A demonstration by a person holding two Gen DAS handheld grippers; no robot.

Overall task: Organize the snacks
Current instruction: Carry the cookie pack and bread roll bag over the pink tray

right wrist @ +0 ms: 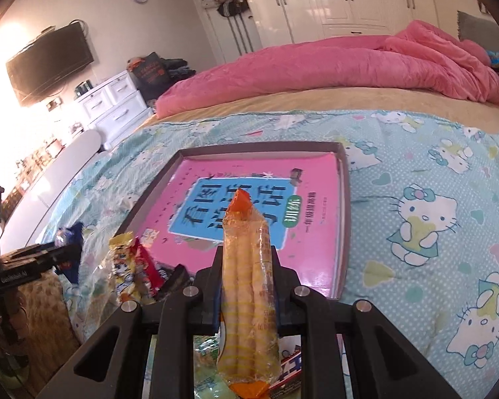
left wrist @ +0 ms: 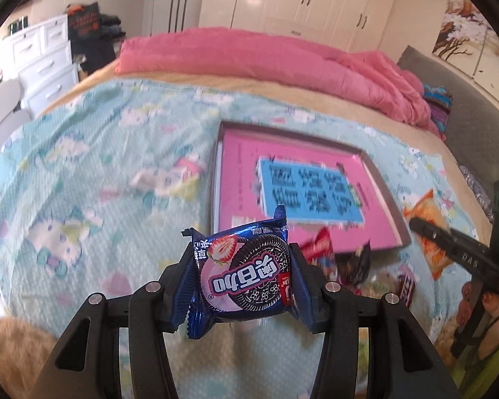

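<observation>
Nearest the lens, L claw (left wrist: pixel 241 277) clamped on a blue Oreo pack (left wrist: pixel 246 277), strawberry print, pack sideways btwn the two fingers, held up off the bedsheet (left wrist: pixel 93 173). Ahead of that claw & a bit right: shallow brown tray (left wrist: pixel 387 196) w/ pink book (left wrist: pixel 246 166) lying flat inside. Just beyond its right finger, loose snack pile (left wrist: pixel 342 259) on the sheet at the tray's near edge: red, dark wrappers, blurred. R claw (right wrist: pixel 248 276) closed on a long clear wafer-stick pack (right wrist: pixel 249 282), orange ends, standing nearly upright in the grip, top end over the book as seen from that cam. Left of R claw: yellow & red packets (right wrist: pixel 133 266) on the sheet, touching each other. More wrappers under it, partly hidden. Pink quilt (right wrist: pixel 332 63) bunched far behind the tray.
</observation>
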